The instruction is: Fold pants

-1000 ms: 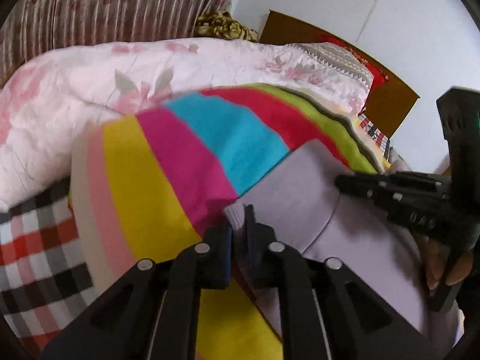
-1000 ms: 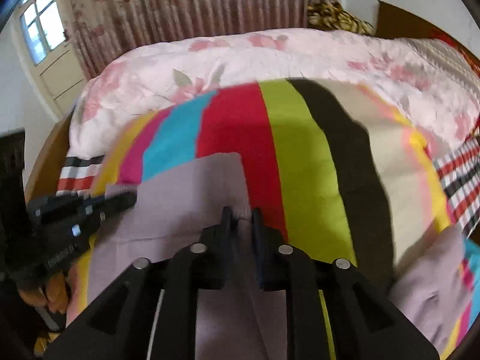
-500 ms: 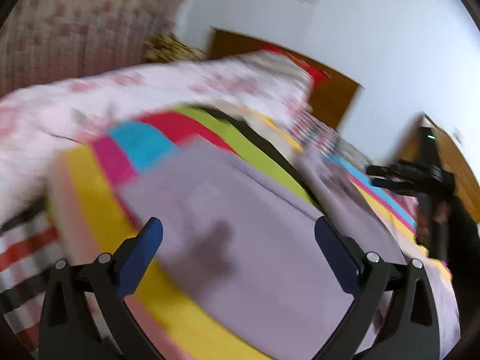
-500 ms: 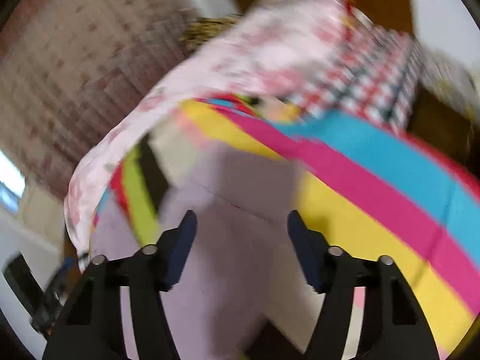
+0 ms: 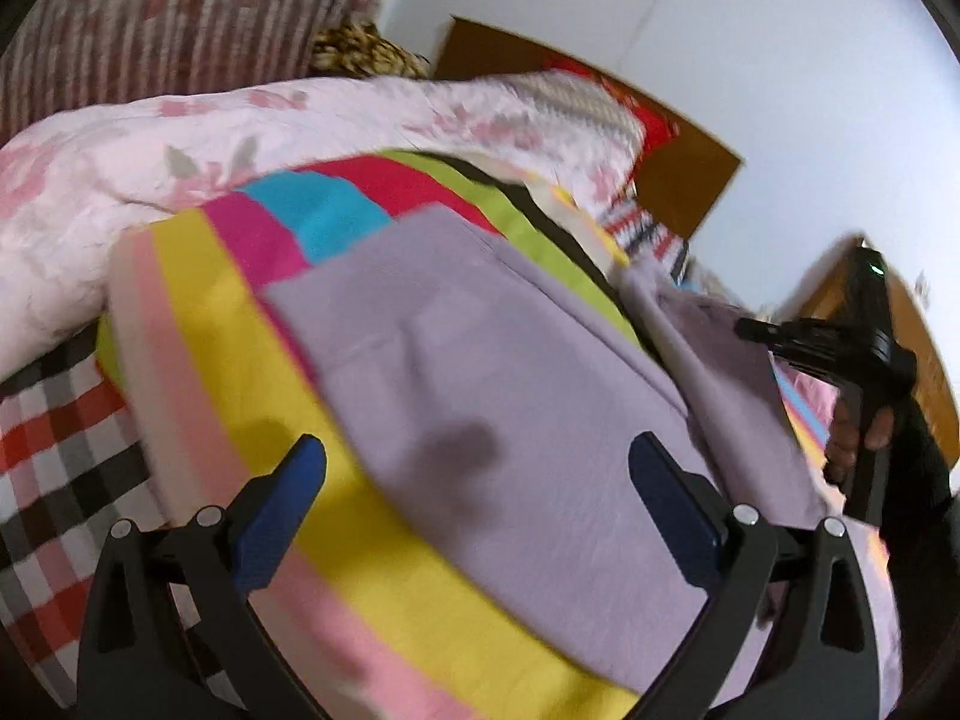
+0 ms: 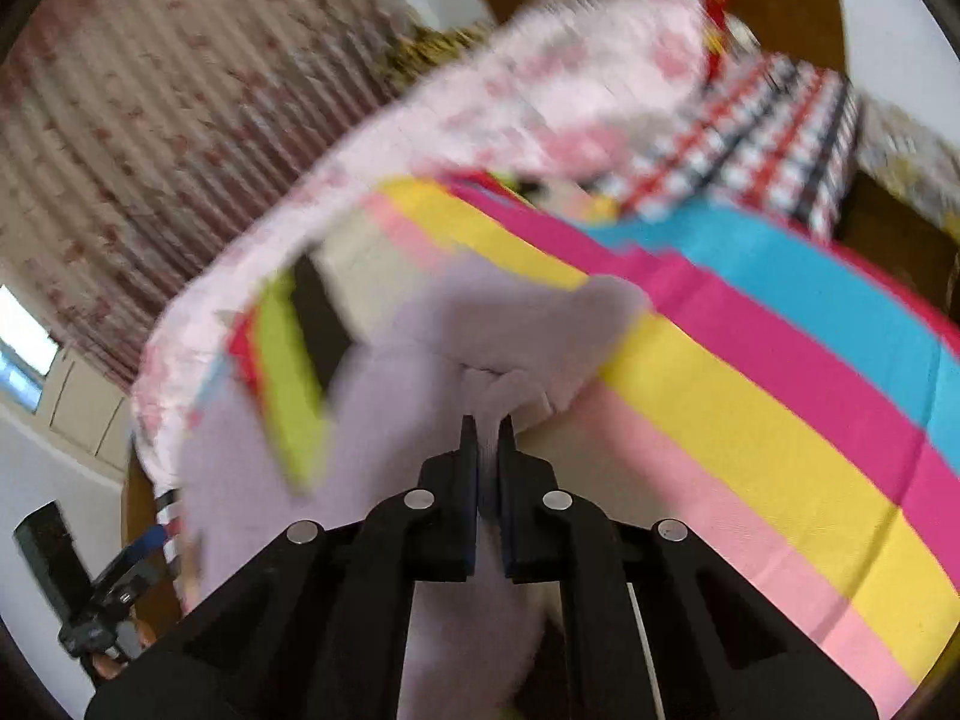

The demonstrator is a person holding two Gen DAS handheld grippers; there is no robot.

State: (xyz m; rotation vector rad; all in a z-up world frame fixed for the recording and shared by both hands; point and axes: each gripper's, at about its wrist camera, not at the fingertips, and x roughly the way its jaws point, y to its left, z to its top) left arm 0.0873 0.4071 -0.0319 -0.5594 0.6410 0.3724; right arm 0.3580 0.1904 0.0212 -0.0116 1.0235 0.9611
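Note:
Lilac pants [image 5: 480, 396] lie on a bright striped blanket [image 5: 228, 324] on a bed. My left gripper [image 5: 477, 462] is open and empty, just above the near part of the pants. In the right wrist view my right gripper [image 6: 487, 429] is shut on a bunched fold of the pants [image 6: 432, 348] and holds it a little above the blanket [image 6: 750, 360]. The right gripper also shows in the left wrist view [image 5: 750, 327], at the far right end of the pants.
A pink floral quilt [image 5: 180, 138] is heaped at the back of the bed. A checked sheet [image 5: 48, 438] lies at the left. A wooden headboard [image 5: 678, 174] and a white wall stand behind. Curtains [image 6: 180, 90] hang along the far side.
Both grippers let go of the pants and opened. The left stayed open over the pants; the right swung to the other end and shut on a fold there.

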